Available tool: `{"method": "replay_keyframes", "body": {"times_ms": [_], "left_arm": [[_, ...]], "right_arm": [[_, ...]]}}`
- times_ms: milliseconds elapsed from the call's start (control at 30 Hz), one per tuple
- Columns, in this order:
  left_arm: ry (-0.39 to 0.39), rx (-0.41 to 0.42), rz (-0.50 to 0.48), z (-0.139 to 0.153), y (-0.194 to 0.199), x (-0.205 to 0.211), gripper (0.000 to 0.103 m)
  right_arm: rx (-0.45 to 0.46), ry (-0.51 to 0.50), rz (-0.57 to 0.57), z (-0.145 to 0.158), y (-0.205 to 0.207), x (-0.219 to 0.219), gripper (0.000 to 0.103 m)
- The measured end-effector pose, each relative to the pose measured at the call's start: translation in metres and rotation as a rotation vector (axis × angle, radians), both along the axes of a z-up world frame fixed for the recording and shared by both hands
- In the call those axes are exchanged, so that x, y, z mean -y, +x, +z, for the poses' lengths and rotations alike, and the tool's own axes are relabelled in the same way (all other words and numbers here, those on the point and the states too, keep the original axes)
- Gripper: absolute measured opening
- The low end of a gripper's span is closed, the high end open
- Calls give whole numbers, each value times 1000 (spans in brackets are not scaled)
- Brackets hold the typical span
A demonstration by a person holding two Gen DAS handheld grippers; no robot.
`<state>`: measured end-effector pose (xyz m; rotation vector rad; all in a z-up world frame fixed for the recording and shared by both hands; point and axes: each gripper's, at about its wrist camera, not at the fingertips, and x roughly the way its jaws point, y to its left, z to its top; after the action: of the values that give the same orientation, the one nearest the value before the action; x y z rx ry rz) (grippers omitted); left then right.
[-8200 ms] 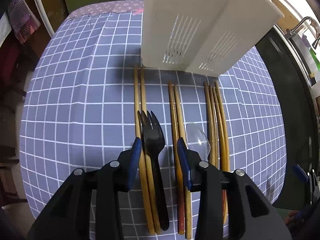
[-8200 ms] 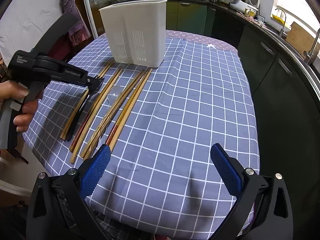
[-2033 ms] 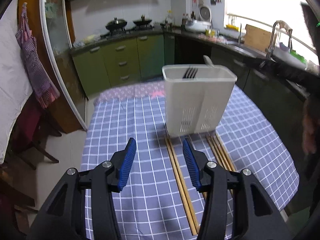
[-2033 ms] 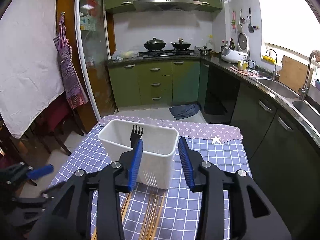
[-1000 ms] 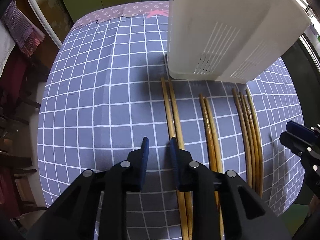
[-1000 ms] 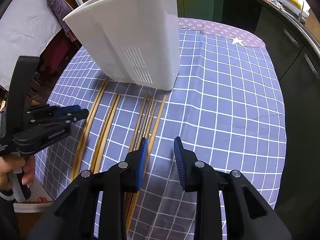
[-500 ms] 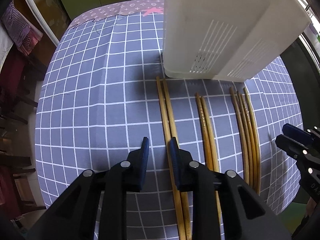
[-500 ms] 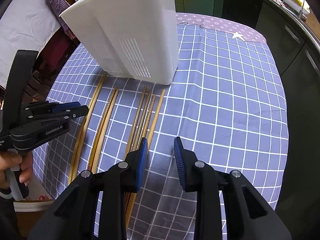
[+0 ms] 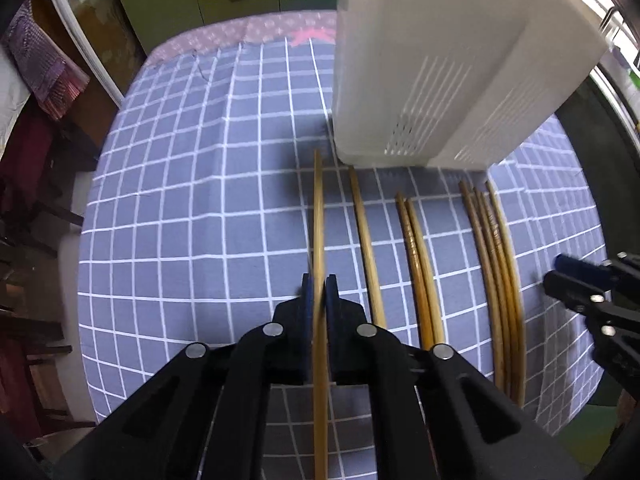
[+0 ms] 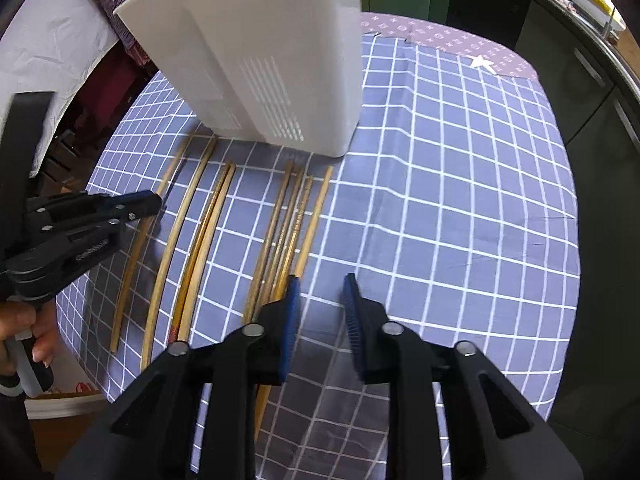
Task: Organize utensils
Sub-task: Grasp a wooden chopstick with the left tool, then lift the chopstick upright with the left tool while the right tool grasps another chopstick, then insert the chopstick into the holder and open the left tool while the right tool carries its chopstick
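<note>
Several wooden chopsticks lie side by side on the checked cloth in front of a white slotted utensil holder point(image 9: 420, 60) point(image 10: 272, 60). My left gripper point(image 9: 319, 292) is shut on the leftmost chopstick point(image 9: 318, 208), which runs straight out between its pads. In the right wrist view, that left gripper point(image 10: 154, 202) sits at the left of the row. My right gripper point(image 10: 322, 304) hovers at the right end of the row, its jaws closing. Only cloth shows between them; the rightmost chopstick point(image 10: 316, 212) runs in under the left finger.
The table point(image 9: 180, 220) ends in a rounded edge close below both grippers. A single chopstick point(image 9: 366, 240), a pair point(image 9: 416, 260) and a bundle point(image 9: 496, 272) lie to the right. A hand point(image 10: 24, 332) holds the left tool. Dark cabinets point(image 10: 600, 140) stand at the right.
The left jaws have closed onto the leftmost chopstick, which now sits apart from its neighbour. The right jaws have narrowed a little. Both hands stayed nearly in place.
</note>
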<state>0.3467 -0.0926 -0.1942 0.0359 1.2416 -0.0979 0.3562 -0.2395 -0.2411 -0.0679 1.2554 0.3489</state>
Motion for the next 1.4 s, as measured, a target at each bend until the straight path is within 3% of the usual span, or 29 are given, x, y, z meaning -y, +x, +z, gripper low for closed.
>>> {"method": "replay_keyframes", "body": {"times_ms": [67,300,667,900,1100,1400], "left_arm": [[-7,26,-3,8,-3,-4,6],[-30,160,-20,47,-26,-11,6],[-52,266,-47,78,-57,-21,6],[-46,304,-68,88,-69,-19,6],[-53,304,-73,91,-71,-22,6],[-63,322,-85,101,-80,-21,6]], "right_arm": [[-13,-9,9,-4,2,-6,11],[-41,-26,2,-12,12,-21,11],[-75,-93,-15,-28,21,-42,11],[-32,-121,-25,-31,17,-51,8],[43,-45,-27,-1,-3,-37,7],[259,110,-48,82,-49,8,7]]}}
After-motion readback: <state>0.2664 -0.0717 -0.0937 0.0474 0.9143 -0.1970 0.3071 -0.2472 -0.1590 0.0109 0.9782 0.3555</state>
